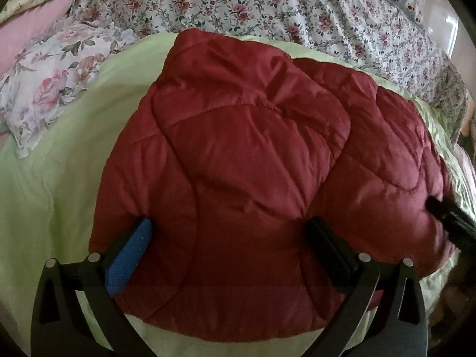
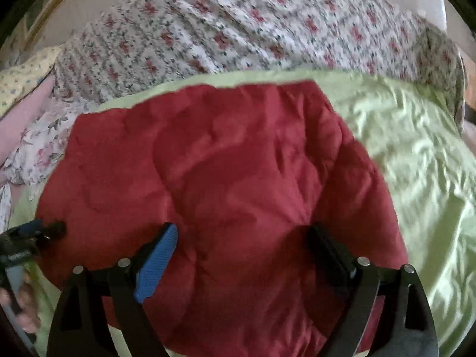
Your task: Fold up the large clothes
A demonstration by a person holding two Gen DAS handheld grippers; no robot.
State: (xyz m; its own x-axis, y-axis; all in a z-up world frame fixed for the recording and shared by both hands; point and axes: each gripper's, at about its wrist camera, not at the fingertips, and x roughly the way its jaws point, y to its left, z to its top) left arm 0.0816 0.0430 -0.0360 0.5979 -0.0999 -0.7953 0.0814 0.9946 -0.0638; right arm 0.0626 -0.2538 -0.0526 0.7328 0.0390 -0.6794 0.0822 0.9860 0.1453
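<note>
A red quilted puffer jacket (image 1: 253,160) lies folded into a thick bundle on a light green sheet (image 1: 59,184). My left gripper (image 1: 229,232) is open, its jaws spread wide over the jacket's near part, with a blue pad (image 1: 131,255) on the left finger. My right gripper (image 2: 241,238) is open too, jaws wide over the jacket (image 2: 223,172), blue pad (image 2: 157,264) on its left finger. Each gripper shows in the other's view: the right one at the jacket's right edge (image 1: 449,220), the left one at its left edge (image 2: 32,238). Neither pinches any fabric that I can see.
A floral duvet (image 1: 267,9) is bunched along the far side of the bed. A floral pillow (image 1: 50,86) and pink bedding (image 1: 26,32) lie at the far left. The green sheet (image 2: 416,154) is wrinkled to the jacket's right. A hand (image 2: 26,306) holds the left gripper.
</note>
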